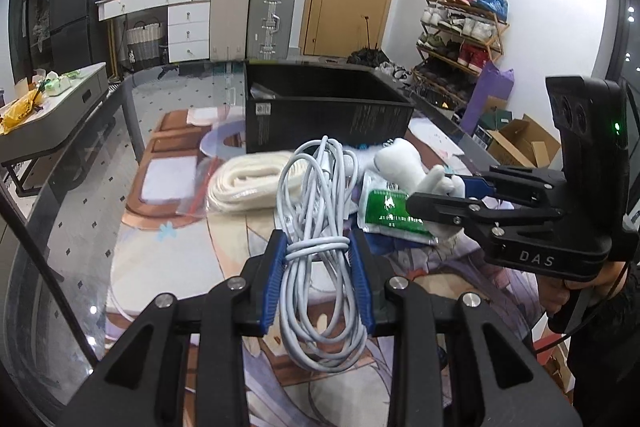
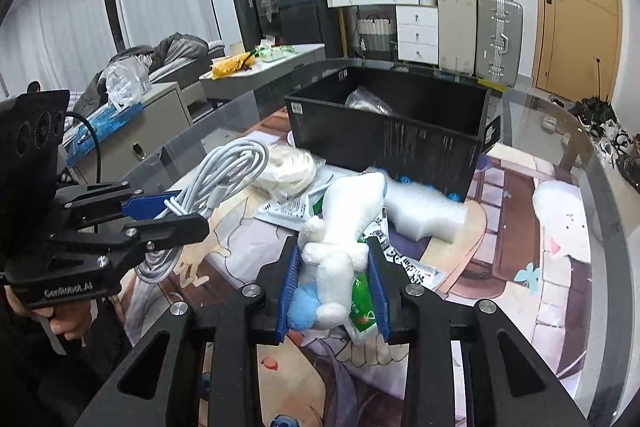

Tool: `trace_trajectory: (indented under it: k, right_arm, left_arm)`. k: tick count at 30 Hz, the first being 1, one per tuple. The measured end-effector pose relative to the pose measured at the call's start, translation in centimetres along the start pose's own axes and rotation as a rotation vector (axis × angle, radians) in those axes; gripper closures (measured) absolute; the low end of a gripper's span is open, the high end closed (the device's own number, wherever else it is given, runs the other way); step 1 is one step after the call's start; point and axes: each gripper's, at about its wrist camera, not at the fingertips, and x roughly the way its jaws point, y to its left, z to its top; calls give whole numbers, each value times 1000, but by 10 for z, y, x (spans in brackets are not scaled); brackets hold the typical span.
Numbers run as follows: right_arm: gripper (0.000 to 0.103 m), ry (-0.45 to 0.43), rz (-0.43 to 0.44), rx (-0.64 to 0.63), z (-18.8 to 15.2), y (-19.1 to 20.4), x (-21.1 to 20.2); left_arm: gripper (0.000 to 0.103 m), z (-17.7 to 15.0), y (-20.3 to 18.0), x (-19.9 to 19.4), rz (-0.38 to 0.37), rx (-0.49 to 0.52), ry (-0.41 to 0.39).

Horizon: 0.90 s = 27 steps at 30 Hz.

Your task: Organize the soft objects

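Observation:
My left gripper [image 1: 318,243] is shut on a coiled white cable bundle [image 1: 316,187], which hangs above the printed mat. My right gripper [image 2: 334,251] is shut on a white plush toy [image 2: 344,211] with a blue part. A green-and-white packet [image 2: 362,307] is wedged between the toy and the right pad. In the left wrist view the right gripper [image 1: 440,193] holds the toy [image 1: 400,157] over the packet [image 1: 390,213]. In the right wrist view the left gripper [image 2: 188,209] carries the cable [image 2: 228,167]. An open black box [image 1: 328,107] [image 2: 400,143] stands just behind both.
A cream rolled cloth [image 1: 244,183] [image 2: 288,167] lies in front of the box. Clear bubble wrap [image 2: 424,211] sits by the box's near wall. The glass table's curved rim [image 2: 600,163] runs along the right. A person's hand [image 1: 560,299] grips the right handle.

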Motion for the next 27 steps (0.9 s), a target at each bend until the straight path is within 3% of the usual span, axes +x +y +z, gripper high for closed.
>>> trace_trajectory:
  k: [27]
  right_arm:
    - [71,-144,-64,8,30,2,-39]
  left_arm:
    - [73,52,5,0,-19,9,-111]
